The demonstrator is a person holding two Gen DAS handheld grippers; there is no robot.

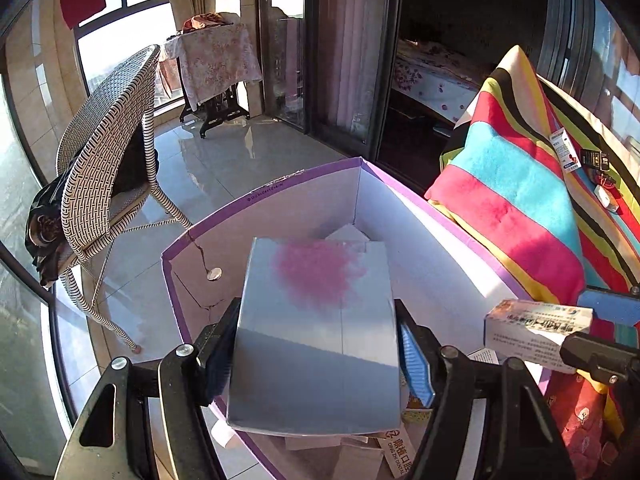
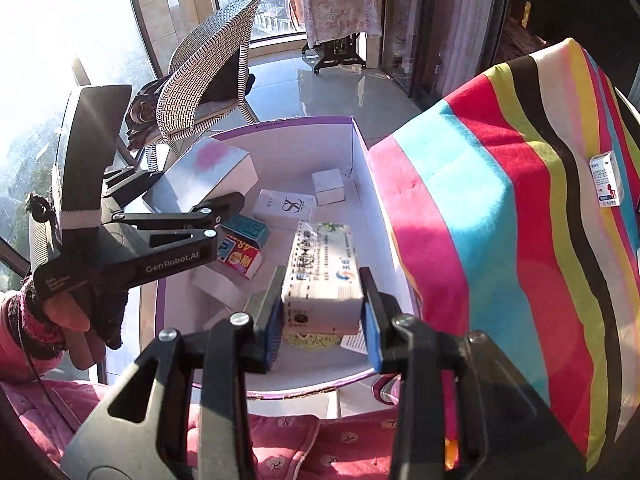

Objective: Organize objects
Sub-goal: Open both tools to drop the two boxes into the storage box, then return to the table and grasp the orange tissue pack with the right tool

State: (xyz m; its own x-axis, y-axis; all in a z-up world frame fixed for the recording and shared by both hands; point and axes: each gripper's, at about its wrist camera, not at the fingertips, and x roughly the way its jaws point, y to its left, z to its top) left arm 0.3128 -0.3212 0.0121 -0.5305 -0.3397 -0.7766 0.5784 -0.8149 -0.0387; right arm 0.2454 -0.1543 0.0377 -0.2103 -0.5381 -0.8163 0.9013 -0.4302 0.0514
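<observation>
A: A striped cushion (image 2: 500, 240) leans against the right wall of a purple-rimmed storage box (image 2: 360, 136), both standing on pink quilted bedding. How much is sorted?

B: Most, by the look of it. Several small cartons already lie on the box floor, among them a white carton (image 2: 328, 186) in its far right corner.

A: And the grippers?

B: The left gripper (image 1: 316, 344) holds a grey box with a pink blotch (image 1: 320, 320) over the box's left side, its pads right against the sides. The right gripper (image 2: 322, 308) brackets a printed medicine carton (image 2: 322, 268) above the near edge; a sliver of gap at the right pad suggests release.

A: What remains?

B: A small blue-and-white carton (image 2: 608, 180) on the cushion, well apart.
</observation>
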